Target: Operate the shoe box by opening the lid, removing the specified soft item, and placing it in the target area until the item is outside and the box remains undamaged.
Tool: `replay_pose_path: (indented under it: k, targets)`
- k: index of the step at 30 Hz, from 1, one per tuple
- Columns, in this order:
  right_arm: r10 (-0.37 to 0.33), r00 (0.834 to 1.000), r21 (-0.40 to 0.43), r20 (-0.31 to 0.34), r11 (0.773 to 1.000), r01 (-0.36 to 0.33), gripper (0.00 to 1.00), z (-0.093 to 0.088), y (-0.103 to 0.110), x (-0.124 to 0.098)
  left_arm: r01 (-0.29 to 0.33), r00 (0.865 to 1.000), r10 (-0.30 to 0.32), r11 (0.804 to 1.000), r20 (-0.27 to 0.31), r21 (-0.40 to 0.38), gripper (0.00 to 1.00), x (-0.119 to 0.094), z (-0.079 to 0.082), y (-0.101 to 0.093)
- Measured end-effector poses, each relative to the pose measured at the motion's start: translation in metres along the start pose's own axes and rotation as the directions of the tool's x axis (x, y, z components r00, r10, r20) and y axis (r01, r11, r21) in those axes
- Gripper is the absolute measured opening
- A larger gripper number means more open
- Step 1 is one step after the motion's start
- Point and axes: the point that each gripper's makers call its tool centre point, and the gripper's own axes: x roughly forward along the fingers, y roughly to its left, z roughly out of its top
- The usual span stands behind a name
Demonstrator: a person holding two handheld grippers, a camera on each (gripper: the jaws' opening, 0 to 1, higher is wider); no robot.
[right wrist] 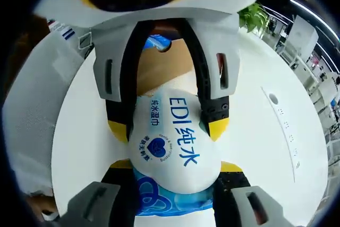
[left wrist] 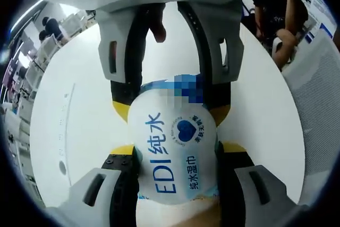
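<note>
We see wet-wipe pack [left wrist: 172, 150] pinched at opposite ends: left hand-held gripper [left wrist: 175, 155] and right hand-held gripper [right wrist: 172, 171] both closed on it. Pack's long axis spans between them, above white table [left wrist: 85, 126]; brown box [right wrist: 164, 70] beyond.

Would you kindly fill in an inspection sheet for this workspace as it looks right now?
Surface: round white table, bare where visible.
Job's things: wet wipes pack, white and blue with "EDI" print, held between both grippers above the table; brown shoe box behind it in the right gripper view.
Clutter: nothing seen.
Grippers: left gripper and right gripper each clamp one end of the pack, facing each other.
Cables: nothing seen.
Surroundings: seated person, white chair, potted plant.
</note>
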Motion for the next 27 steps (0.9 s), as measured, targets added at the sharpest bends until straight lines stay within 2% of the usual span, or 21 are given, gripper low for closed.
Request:
replay_pose_path:
  k: [15, 27]
  targets:
    - [0.005, 1.0, -0.011, -0.017, 1.0, -0.005, 0.54, -0.007, -0.001, 0.005, 0.0, 1.0, 0.0, 1.0, 0.001, -0.02, 0.59, 0.005, 0.0, 0.0]
    - [-0.001, 1.0, -0.003, -0.028, 1.0, 0.001, 0.54, -0.011, 0.0, 0.004, 0.008, 1.0, -0.008, 1.0, 0.005, 0.001, 0.59, 0.007, 0.003, -0.001]
